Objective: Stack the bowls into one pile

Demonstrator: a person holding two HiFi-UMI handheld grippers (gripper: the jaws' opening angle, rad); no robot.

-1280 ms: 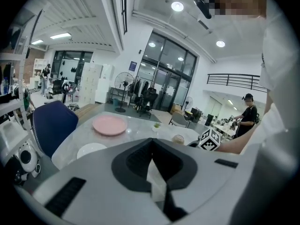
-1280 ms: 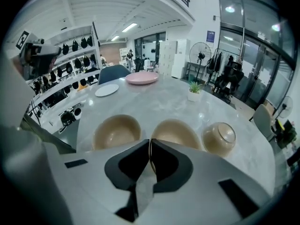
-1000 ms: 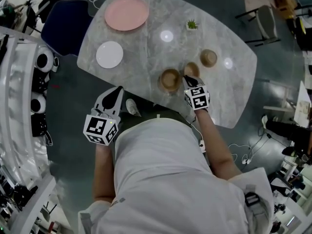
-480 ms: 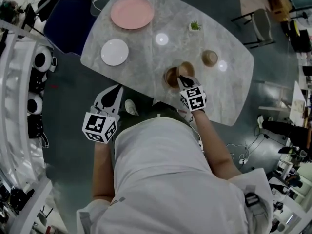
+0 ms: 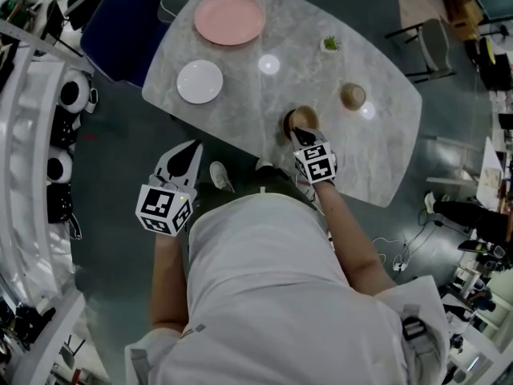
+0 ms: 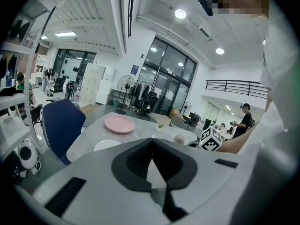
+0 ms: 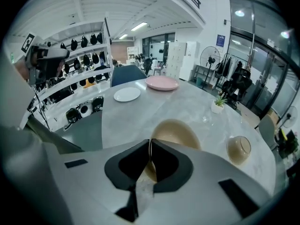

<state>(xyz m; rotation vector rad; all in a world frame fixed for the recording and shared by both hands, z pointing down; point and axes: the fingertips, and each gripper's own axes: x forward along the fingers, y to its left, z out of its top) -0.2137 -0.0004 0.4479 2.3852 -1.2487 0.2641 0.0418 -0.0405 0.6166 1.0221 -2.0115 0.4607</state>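
Observation:
My right gripper (image 5: 301, 131) is shut on the near rim of a tan bowl (image 5: 304, 119), seen close in the right gripper view (image 7: 176, 134) with the rim pinched between the jaws (image 7: 151, 146). This bowl sits over a second bowl (image 5: 287, 123), of which only a dark left edge shows. A third, smaller tan bowl (image 5: 353, 95) (image 7: 238, 149) stands apart to the right on the marble table (image 5: 377, 159). My left gripper (image 5: 194, 147) (image 6: 151, 142) hangs off the table's near left edge, shut and holding nothing.
A pink plate (image 5: 230, 18) and a white plate (image 5: 199, 81) lie at the table's far left. A small potted plant (image 5: 329, 44) stands at the back. A blue chair (image 5: 120, 30) is beyond the left edge, with white shelving (image 5: 32, 135) further left.
My right gripper has carried the held bowl leftward, from beside the larger bowl to over it. The left gripper stays off the table's edge, shut.

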